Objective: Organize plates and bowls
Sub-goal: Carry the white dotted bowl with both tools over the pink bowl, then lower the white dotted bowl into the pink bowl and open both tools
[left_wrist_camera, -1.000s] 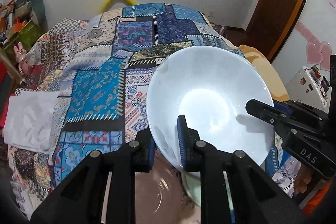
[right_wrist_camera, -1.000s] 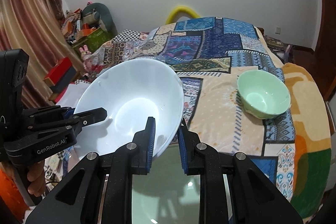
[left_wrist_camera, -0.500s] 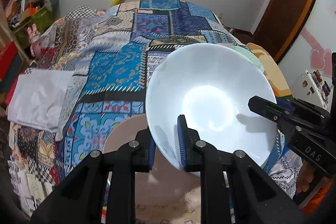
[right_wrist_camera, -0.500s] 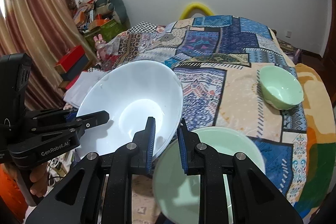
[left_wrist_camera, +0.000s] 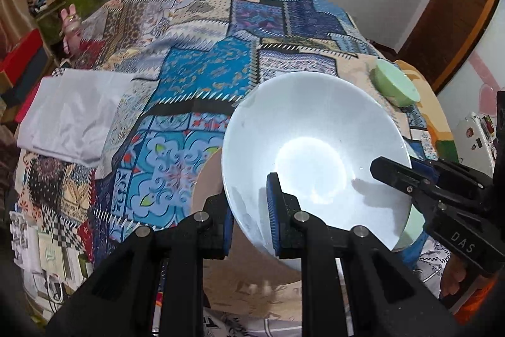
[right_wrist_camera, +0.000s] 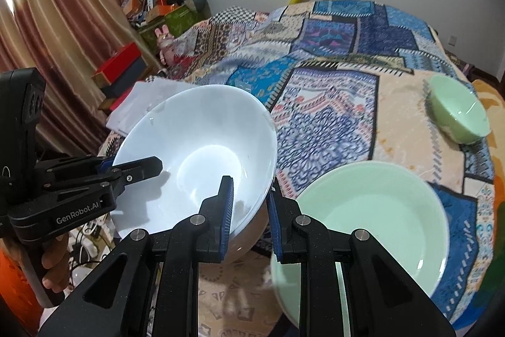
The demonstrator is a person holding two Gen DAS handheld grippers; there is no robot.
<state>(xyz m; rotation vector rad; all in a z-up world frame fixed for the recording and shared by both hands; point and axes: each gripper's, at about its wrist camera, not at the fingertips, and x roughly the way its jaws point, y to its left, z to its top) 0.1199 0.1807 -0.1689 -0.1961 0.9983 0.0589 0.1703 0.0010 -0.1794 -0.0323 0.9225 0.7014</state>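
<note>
A large white bowl [left_wrist_camera: 312, 153] hung above the near end of a patchwork bedspread [left_wrist_camera: 202, 75], pinched at opposite sides of its rim by 2 hand-held claws. The left gripper [left_wrist_camera: 251, 210] was clamped shut on the bowl's near-left wall; the right gripper [right_wrist_camera: 249, 210] was shut on its right wall — 1 pad inside, 1 outside in each case.

The sorting looked barely begun, in this reading. A wide pale-green plate [right_wrist_camera: 375, 217] lay on the bed just right of the bowl, a small green bowl [right_wrist_camera: 457, 109] sat well apart at the far right, and a tan plate [left_wrist_camera: 210, 179] showed beneath the white bowl's left side — nothing yet stacked.

Readable writing: "GenRobot.AI" on the left claw's body, "DAS" on the right's.
</note>
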